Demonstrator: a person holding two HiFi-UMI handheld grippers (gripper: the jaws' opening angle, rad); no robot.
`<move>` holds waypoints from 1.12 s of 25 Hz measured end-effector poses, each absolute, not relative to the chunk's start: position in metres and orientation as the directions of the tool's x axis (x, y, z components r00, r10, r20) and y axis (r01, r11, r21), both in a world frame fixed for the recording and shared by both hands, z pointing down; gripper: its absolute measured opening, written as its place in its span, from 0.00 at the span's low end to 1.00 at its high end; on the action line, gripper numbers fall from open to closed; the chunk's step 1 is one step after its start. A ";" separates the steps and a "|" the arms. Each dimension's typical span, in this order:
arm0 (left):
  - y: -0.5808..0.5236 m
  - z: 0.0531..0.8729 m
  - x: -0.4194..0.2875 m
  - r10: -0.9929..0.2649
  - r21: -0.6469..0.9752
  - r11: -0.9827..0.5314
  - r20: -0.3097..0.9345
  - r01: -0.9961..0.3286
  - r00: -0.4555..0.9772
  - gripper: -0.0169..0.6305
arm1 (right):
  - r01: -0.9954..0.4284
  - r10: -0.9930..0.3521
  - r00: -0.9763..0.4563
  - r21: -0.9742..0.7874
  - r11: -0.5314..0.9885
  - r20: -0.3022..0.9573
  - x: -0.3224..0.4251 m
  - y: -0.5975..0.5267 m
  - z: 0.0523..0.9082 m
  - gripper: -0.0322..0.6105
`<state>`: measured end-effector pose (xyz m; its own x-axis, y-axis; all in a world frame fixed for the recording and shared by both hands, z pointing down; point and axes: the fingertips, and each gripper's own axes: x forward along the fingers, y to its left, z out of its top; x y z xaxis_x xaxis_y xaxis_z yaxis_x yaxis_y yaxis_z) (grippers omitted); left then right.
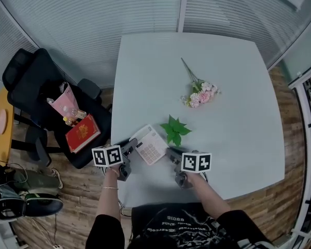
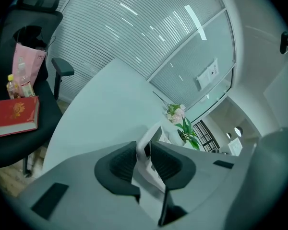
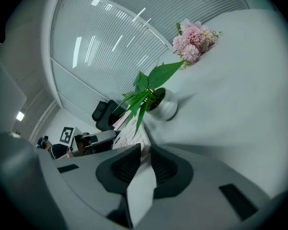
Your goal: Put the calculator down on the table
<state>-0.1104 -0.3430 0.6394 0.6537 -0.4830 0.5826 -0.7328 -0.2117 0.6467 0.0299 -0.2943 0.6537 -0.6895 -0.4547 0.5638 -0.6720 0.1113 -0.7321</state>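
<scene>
calculator gripped from both sides over near table edge

a white table (image 1: 238, 139) is seen filling the middle of the head view, and a black office chair (image 1: 26, 82) is stood off its left side. the left gripper (image 1: 137, 145) and the right gripper (image 1: 169, 151) are held over the table's near edge, angled in toward each other. the calculator (image 1: 151, 144) is carried between them, keys up. whether it touches the tabletop cannot be told. in the left gripper view the pads (image 2: 122, 163) are closed on the calculator's white edge. in the right gripper view the pads (image 3: 126, 169) are likewise clamped on its thin edge. a red book (image 1: 83, 133) is laid on the chair seat. a pink flower sprig (image 1: 201, 94) is laid farther back on the table. a small potted plant (image 1: 174, 130) is set just beyond the calculator.
</scene>
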 end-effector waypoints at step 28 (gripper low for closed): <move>-0.325 0.633 -0.122 -0.622 0.482 -0.130 0.641 -0.866 0.450 0.56 | -0.741 -0.423 -0.671 -0.574 0.349 0.609 0.021 -0.279 0.635 0.53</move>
<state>-0.1221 -0.3252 0.6325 0.4502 -0.6217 0.6409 -0.8663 -0.1301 0.4823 0.0208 -0.2792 0.6355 -0.6712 -0.4228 0.6089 -0.7407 0.3494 -0.5739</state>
